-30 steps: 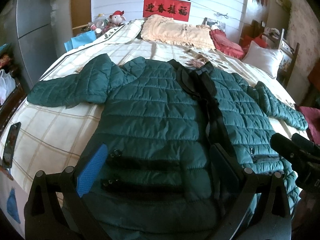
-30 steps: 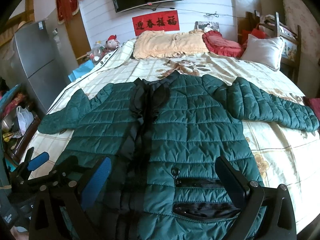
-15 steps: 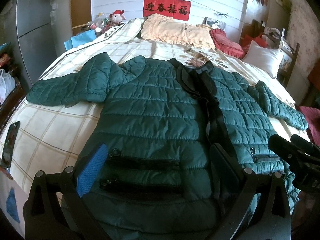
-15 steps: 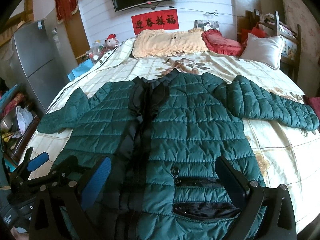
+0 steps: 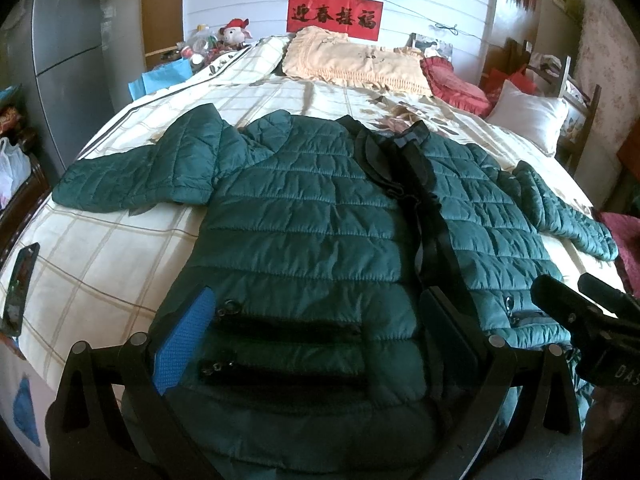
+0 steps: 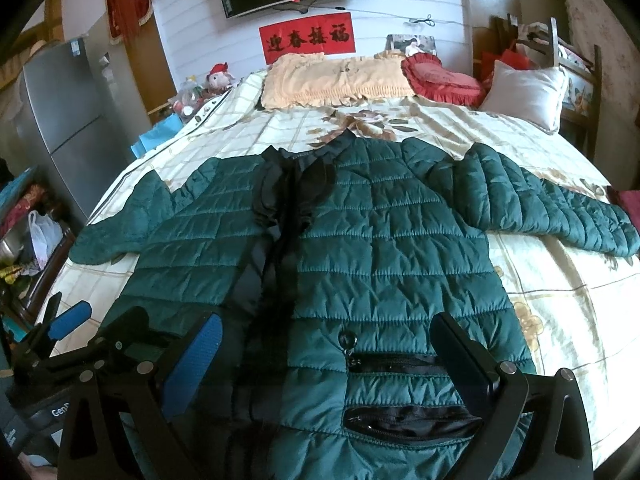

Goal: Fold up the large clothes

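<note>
A dark green quilted jacket [image 5: 312, 216] lies front-up and spread flat on the bed, sleeves out to both sides, black zipper strip down the middle. It also shows in the right wrist view [image 6: 384, 256]. My left gripper [image 5: 316, 332] is open and empty above the hem over the jacket's left pockets. My right gripper [image 6: 328, 356] is open and empty above the hem over the right pockets. Each gripper shows at the edge of the other's view: the right one [image 5: 580, 316], the left one [image 6: 64, 328].
The bed [image 5: 92, 252] has a cream checked cover. Pillows lie at the head: beige [image 5: 352, 60], red [image 5: 452, 84], white [image 5: 528, 116]. A phone [image 5: 20, 288] lies at the bed's left edge. A grey fridge [image 5: 60, 48] stands left, a chair [image 6: 576, 60] right.
Both grippers have drawn slightly back and up from the jacket. The jacket has not moved and the jaws stay open.
</note>
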Motion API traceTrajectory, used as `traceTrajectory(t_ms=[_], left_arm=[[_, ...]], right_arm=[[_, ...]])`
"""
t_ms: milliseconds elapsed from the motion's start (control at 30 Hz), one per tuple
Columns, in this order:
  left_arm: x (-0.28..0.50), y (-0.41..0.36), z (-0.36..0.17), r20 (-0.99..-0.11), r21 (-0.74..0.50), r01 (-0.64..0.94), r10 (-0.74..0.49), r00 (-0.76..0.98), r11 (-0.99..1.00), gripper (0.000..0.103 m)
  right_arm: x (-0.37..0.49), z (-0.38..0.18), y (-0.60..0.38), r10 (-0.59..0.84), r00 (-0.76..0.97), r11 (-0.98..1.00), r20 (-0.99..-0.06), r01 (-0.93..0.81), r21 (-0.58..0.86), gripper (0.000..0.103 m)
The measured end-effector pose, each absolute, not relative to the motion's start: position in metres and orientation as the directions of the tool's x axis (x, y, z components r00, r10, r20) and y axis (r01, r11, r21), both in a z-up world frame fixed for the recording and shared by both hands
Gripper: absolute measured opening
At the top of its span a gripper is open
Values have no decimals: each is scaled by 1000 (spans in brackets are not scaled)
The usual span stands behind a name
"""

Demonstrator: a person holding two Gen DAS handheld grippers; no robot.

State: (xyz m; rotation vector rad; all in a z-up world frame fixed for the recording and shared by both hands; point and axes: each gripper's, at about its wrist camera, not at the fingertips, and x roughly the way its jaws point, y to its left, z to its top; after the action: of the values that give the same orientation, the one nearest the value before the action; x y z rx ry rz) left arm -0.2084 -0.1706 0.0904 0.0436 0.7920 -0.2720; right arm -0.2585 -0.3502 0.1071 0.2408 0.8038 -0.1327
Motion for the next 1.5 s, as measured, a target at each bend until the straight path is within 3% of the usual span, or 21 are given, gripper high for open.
traceTrajectory(t_ms=[800, 1500], left_arm=[[-188, -151, 88, -724, -78, 220, -207, 658, 972, 102], [-120, -53, 87, -749, -99, 8, -80, 658, 995, 102]], right_arm=[[-245, 99, -350, -39, 654, 968, -756, 211, 133, 103], [-206, 79, -342, -20, 627, 974, -779, 187, 126, 103]])
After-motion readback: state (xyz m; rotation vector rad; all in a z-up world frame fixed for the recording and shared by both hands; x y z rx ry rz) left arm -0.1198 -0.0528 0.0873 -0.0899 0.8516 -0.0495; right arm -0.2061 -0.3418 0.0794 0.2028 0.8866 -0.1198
